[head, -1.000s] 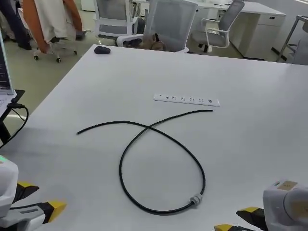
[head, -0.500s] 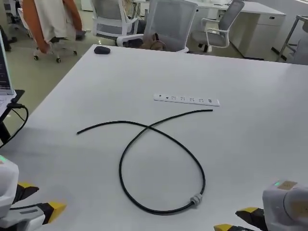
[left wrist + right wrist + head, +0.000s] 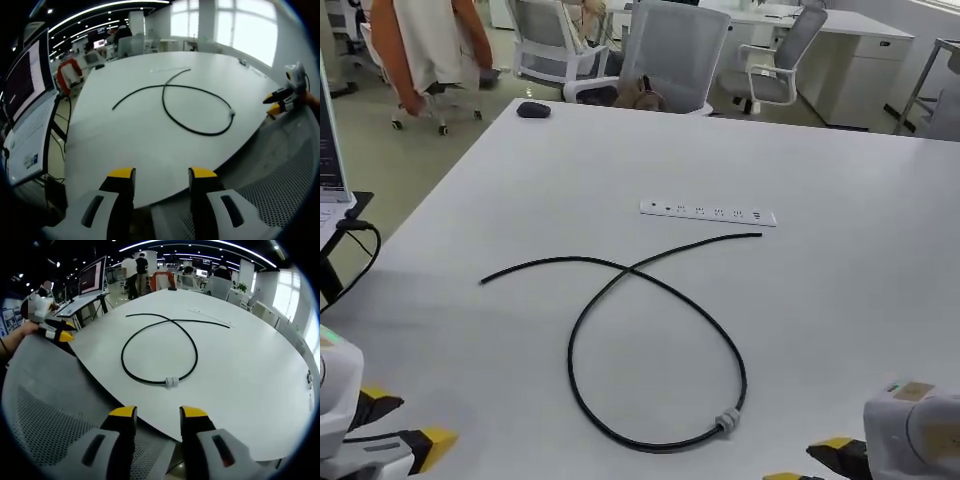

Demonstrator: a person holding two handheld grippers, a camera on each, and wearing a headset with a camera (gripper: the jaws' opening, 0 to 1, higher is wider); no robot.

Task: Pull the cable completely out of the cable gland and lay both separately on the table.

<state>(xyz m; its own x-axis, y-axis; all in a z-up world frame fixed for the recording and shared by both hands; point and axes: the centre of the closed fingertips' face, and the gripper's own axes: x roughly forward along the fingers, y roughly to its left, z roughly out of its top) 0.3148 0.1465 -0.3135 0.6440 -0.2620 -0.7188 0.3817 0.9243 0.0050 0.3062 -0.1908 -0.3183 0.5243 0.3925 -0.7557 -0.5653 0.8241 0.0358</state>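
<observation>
Nearest the person, the left gripper [image 3: 408, 420] is hovering at the near left corner of the bench [image 3: 840, 280], and its own view is showing its yellow-tipped jaws standing apart with nothing between them. The right gripper [image 3: 812, 460] is hovering at the near right edge, and its jaws are likewise gaping open and holding nothing. In both gripper views the jaws are sitting off the bench's near edge, above a grey mesh surface [image 3: 45, 405], well apart from the cable. A little further in, the cable gland [image 3: 727, 420] is lying on the bench, a small grey piece threaded on the black cable [image 3: 570, 345] at the near right part of its loop. The right gripper view is showing it as the closest part of the loop to that gripper. The cable is curling into one large loop and crossing over itself on the far side of it. From that crossing one end is trailing off to the left, and the other is running to the right and ending just in front of a white power strip [image 3: 708, 211], which is lying flat beyond the loop. Further back, a small dark object [image 3: 532, 109] is resting near the bench's far left edge. Behind the bench, a grey mesh office chair [image 3: 675, 50] is standing against its far edge, and more chairs and desks are filling the room beyond.
</observation>
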